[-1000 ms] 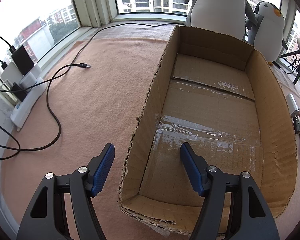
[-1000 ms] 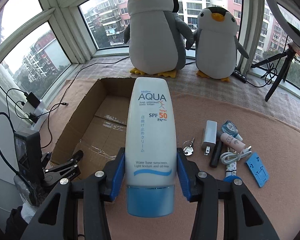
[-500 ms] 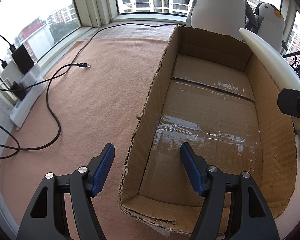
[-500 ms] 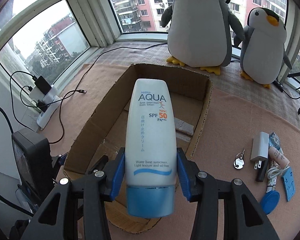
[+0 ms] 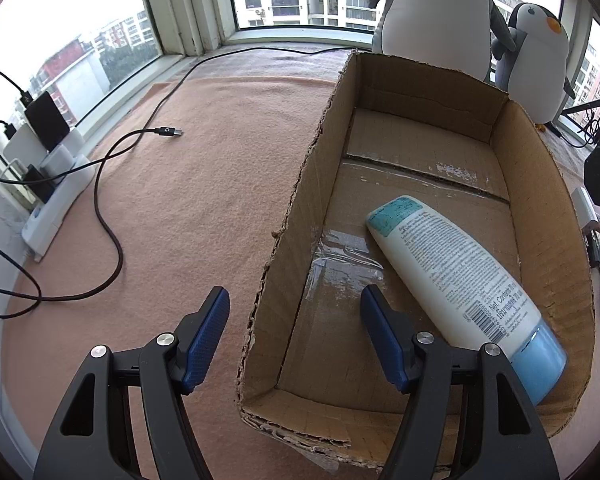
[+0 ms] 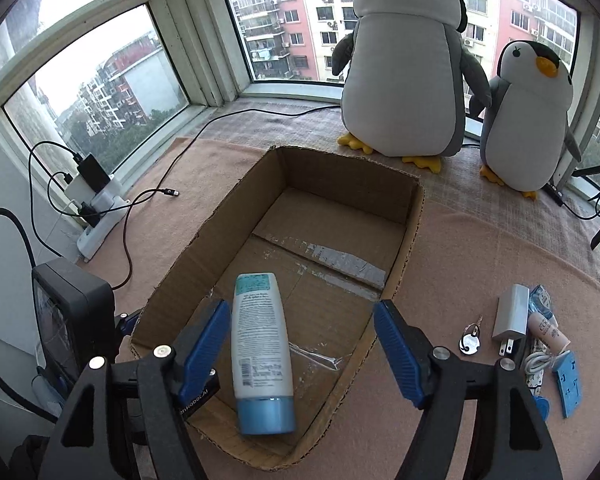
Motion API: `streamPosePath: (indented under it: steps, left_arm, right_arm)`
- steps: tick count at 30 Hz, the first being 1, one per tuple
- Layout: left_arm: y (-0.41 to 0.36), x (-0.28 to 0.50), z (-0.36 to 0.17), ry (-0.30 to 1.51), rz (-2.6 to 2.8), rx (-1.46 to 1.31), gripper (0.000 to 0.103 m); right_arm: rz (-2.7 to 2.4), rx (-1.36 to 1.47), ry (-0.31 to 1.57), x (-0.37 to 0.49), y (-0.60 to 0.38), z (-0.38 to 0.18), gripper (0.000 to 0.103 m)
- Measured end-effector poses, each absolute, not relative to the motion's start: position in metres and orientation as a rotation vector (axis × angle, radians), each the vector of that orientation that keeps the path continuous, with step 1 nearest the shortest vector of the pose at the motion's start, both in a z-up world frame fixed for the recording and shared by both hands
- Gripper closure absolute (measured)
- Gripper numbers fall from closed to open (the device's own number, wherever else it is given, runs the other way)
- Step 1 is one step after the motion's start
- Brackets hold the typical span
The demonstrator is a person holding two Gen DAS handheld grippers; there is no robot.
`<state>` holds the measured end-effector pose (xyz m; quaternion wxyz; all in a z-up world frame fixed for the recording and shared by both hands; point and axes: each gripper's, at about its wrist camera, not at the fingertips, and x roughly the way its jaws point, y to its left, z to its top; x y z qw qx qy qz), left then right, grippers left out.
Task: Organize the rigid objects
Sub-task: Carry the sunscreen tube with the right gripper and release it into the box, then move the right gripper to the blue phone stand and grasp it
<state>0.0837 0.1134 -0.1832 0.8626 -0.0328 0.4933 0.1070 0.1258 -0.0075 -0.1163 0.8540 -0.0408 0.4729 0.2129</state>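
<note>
A white sunscreen bottle [image 5: 452,276] with a blue cap lies label-side down on the floor of the open cardboard box [image 5: 540,200], cap toward the near wall. In the right wrist view the bottle [image 6: 260,344] lies below and between the pads of my right gripper [image 6: 302,304]. Its jaws are opening and touch nothing, hovering over the near end of the box [image 6: 340,184]. My left gripper [image 5: 295,292] stands open astride the box's left wall, one finger outside and one inside, with neither pad pressing on the cardboard.
Right of the box lie a white charger [image 6: 510,316], keys [image 6: 471,340], a small tube [image 6: 546,330] and a blue stand [image 6: 566,376]. Two plush penguins [image 6: 404,60] stand behind the box. A black cable [image 5: 108,208] and a power strip [image 6: 100,216] lie at the left.
The right gripper carried the bottle over the box and let it go. The bottle now lies in the box with its back label up. The left gripper has not moved.
</note>
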Motion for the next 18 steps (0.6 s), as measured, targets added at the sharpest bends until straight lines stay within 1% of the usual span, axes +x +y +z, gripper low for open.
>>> streamPosePath:
  steps: [9,18]
  left_arm:
    - [0.113,0.084,-0.183,1.036,0.226,-0.059,0.035]
    - [0.110,0.085,-0.183,1.037,0.230,-0.048,0.035]
  right_arm:
    - [0.432,-0.050,0.947,0.121,-0.053,-0.109,0.032]
    - [0.311,-0.037,0.927,0.116,-0.137,-0.101,0.032]
